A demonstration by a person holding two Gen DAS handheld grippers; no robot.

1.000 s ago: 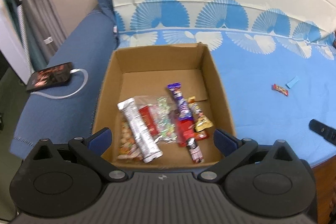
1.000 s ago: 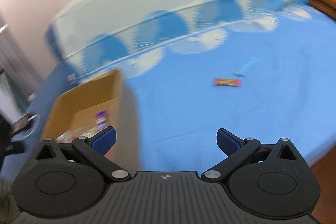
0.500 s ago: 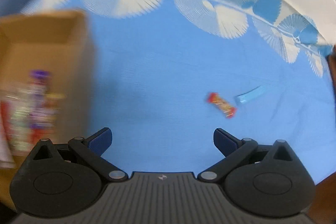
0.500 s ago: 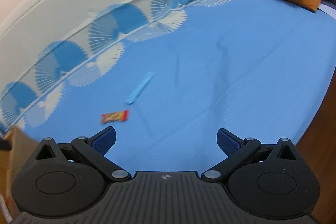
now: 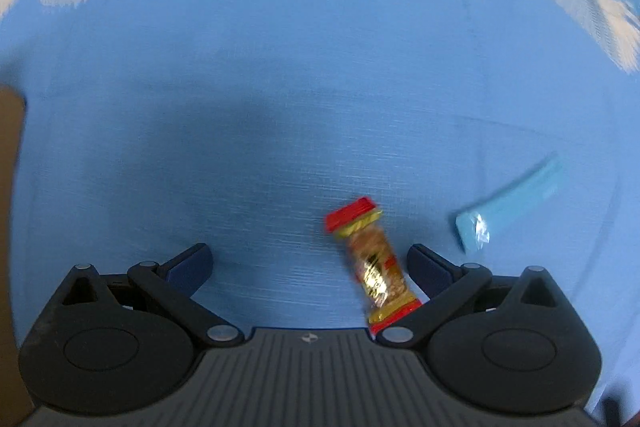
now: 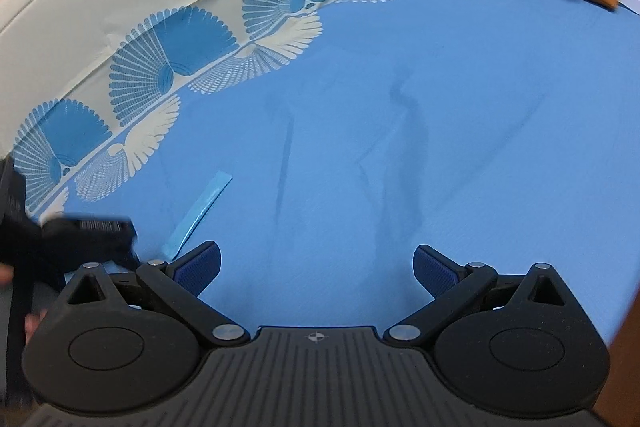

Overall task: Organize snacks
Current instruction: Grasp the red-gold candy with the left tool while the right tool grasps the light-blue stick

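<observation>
The left gripper (image 5: 308, 261) has a dark grey ribbed housing bearing a small round crosshair mark at its front edge, flanked by two matte black round-lobed plates with shallow circular recesses and triangular cut-outs. Black linkage arms, pinned by silver round-headed screws, run forward to short fingers (image 5: 190, 263) faced with dark blue textured pads. The right gripper (image 6: 316, 263) has the same build, its blue pads (image 6: 434, 269) showing a fine dotted grip pattern.

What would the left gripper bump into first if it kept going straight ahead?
Probably the red and gold snack bar, lying between the open left gripper fingers, nearer the right one. Depth is hard to judge.
</observation>
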